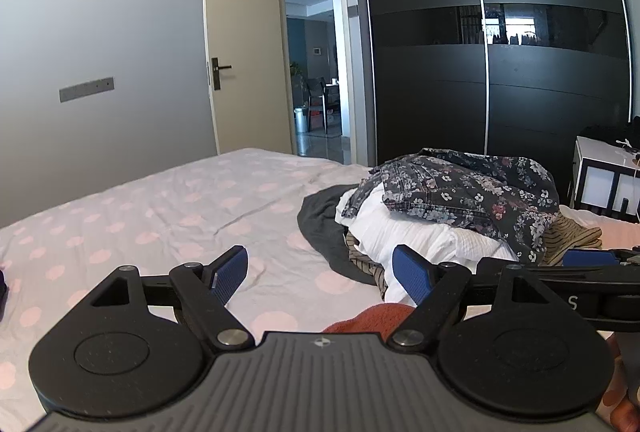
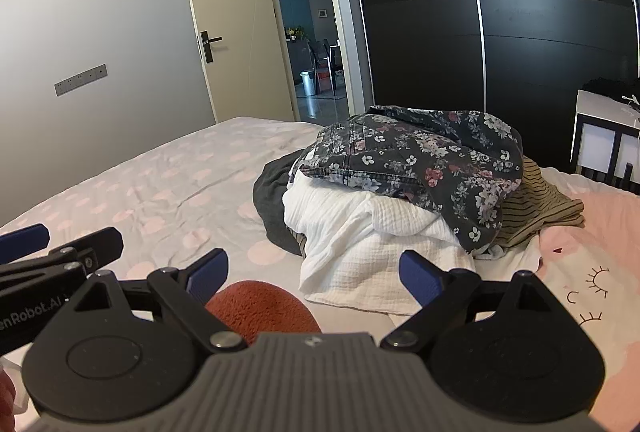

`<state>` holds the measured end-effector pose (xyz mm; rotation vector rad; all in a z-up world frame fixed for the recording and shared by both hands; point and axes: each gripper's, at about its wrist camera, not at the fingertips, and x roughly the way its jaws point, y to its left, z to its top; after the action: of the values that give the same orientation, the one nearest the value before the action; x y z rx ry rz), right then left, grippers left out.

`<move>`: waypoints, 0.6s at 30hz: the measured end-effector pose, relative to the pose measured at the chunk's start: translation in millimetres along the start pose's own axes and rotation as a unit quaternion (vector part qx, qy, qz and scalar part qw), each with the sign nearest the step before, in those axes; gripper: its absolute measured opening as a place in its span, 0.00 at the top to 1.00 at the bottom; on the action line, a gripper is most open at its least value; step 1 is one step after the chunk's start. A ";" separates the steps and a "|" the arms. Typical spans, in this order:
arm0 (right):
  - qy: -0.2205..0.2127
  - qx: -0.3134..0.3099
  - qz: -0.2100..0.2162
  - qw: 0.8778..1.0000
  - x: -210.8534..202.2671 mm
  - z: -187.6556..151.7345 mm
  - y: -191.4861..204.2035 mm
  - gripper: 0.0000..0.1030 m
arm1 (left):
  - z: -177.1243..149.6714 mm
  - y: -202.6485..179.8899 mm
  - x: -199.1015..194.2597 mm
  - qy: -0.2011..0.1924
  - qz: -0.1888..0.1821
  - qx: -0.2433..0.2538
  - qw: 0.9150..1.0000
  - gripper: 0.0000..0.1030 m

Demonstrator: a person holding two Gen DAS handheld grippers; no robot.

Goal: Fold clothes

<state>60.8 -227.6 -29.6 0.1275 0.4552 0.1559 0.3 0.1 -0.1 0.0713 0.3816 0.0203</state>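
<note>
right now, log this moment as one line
stage: pre-grasp | left claw: open, empty | right claw: open, empty | floral dark denim garment: tops unfolded pile | rust-red fuzzy cloth: nearest claws

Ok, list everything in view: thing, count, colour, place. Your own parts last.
floral denim garment: one, dark with flowers, top of the pile
white textured garment: one, white, under the floral piece
striped garment: one, olive with dark stripes, right of the pile
grey garment: one, dark grey, left edge of the pile
rust fleece item: one, rust-orange, on the bed just ahead of both claws
bed sheet: one, white with pink dots
door: one, cream, open
wardrobe: one, black, behind the pile
nightstand: one, white and black, far right
left claw: one, black with blue pads, open
right claw: one, same colours, open
</note>
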 end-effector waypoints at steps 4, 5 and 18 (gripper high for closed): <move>-0.003 -0.002 0.001 1.000 -1.9 -1.7 2.1 0.09 | 1.0 -1.5 1.3 -0.008 0.003 0.000 1.000 0.08; -0.004 -0.002 0.001 1.000 -2.4 -2.2 2.6 0.09 | 1.5 -1.0 3.7 -0.005 0.001 -0.004 1.000 0.08; -0.001 0.000 0.005 1.000 0.8 -1.4 2.0 0.09 | 2.4 -0.9 -7.9 -0.025 -0.002 -0.005 1.000 0.07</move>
<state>60.6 -225.4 -30.9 0.1308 0.4535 0.1658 -6.2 -1.2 5.0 0.0602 0.3316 0.0170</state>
